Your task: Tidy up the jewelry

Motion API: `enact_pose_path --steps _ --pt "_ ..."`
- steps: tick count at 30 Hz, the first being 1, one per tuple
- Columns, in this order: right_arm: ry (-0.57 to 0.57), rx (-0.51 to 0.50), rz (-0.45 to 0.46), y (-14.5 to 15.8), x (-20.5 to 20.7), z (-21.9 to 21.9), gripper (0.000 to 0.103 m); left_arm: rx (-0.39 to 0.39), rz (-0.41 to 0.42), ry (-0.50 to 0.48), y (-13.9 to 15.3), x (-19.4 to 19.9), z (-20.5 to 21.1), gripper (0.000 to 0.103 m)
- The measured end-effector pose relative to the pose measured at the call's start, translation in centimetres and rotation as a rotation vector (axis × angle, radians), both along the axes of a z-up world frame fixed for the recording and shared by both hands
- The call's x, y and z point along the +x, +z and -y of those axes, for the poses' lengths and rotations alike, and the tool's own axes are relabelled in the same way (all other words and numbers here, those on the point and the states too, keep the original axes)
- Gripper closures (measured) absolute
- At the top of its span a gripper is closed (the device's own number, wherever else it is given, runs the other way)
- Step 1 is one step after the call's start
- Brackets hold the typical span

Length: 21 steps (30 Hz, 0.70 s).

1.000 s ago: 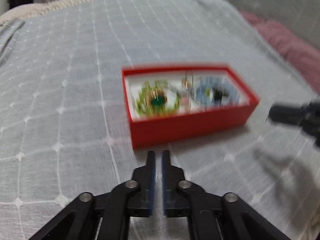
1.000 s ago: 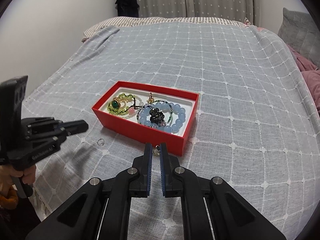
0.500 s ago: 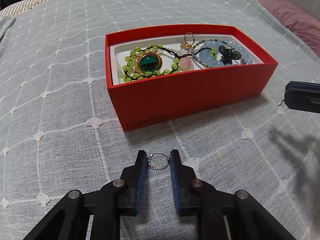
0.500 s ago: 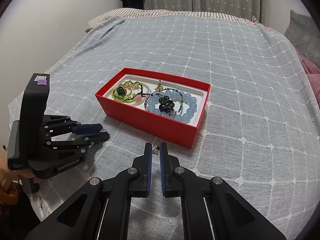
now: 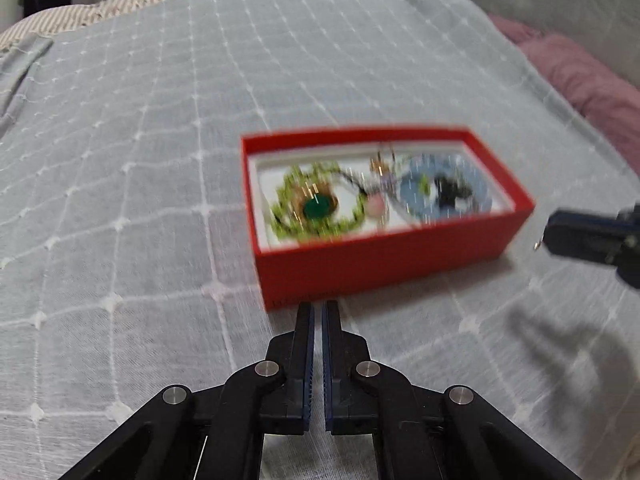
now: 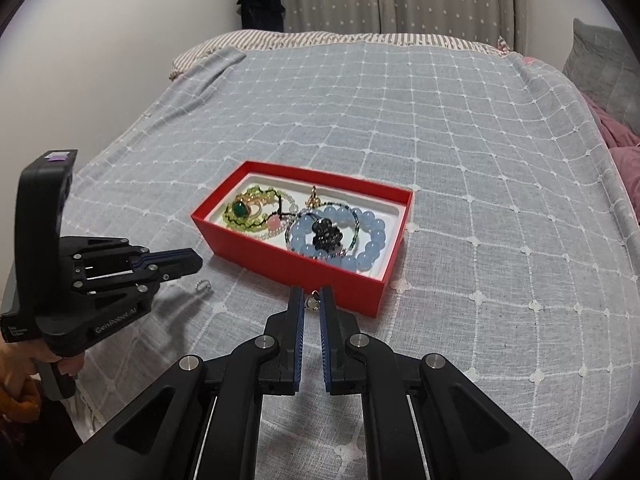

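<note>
Scene: open red cardboard box with a white liner sits on a grey-blue checked bedspread. Inside lie a green bead bracelet with a dark green stone, a pale blue bead bracelet and a black charm, loosely overlapped. The box appears to serve as the collecting point for the jewelry, hence both tools working at its near wall.

Right gripper: jaws drawn close, a narrow gap between them, with a small metallic earring-like piece at the tips. It seems pinched there, though real contact cannot be confirmed. It sits just beside the box's near wall, probably held low and close so the lift over the rim is short.

Left gripper: jaws nearly together, nothing visible between them in its own blurred view. From the right wrist view, its tips sit just above and beside a small silver ring lying on the bedspread, apart from the fingers.

Judgement: the ring remains outside the box and is likely the left gripper's target. Thin, flat and on soft cloth, it could slip from a pinch.
</note>
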State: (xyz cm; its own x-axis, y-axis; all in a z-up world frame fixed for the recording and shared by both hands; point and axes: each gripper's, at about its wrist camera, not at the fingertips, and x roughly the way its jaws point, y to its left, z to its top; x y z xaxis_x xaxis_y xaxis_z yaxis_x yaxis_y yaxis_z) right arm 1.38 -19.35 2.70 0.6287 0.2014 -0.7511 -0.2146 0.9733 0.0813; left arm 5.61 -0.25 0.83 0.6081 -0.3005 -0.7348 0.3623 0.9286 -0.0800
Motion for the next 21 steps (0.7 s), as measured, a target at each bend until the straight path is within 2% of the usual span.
enact_pose_path --steps 6,9,11,12,13,17,21 --pt "-0.004 0.018 0.027 1.0 0.4 0.0 0.095 -0.041 0.045 0.007 2.3 0.0 -0.2 0.103" --pt "-0.009 0.029 0.027 1.2 0.5 0.1 0.095 -0.033 -0.001 -0.034 2.0 -0.3 0.0 0.103" --pt "-0.008 0.03 0.022 1.1 0.5 0.1 0.095 0.023 -0.035 -0.046 0.7 -0.4 0.4 0.089" --pt "-0.006 0.03 0.016 0.9 0.5 0.0 0.095 0.054 -0.055 -0.049 -0.1 -0.4 0.6 0.075" --pt "-0.002 0.028 0.01 0.7 0.5 0.0 0.095 0.073 -0.068 -0.048 -0.9 -0.3 0.7 0.07" --pt "0.018 0.008 -0.023 -0.4 0.3 -0.6 0.095 0.12 -0.126 -0.059 -3.4 -0.1 0.9 0.07" --pt "0.035 -0.009 -0.051 -1.3 0.3 -1.4 0.095 0.13 -0.103 -0.057 -4.0 -0.3 1.1 0.07"
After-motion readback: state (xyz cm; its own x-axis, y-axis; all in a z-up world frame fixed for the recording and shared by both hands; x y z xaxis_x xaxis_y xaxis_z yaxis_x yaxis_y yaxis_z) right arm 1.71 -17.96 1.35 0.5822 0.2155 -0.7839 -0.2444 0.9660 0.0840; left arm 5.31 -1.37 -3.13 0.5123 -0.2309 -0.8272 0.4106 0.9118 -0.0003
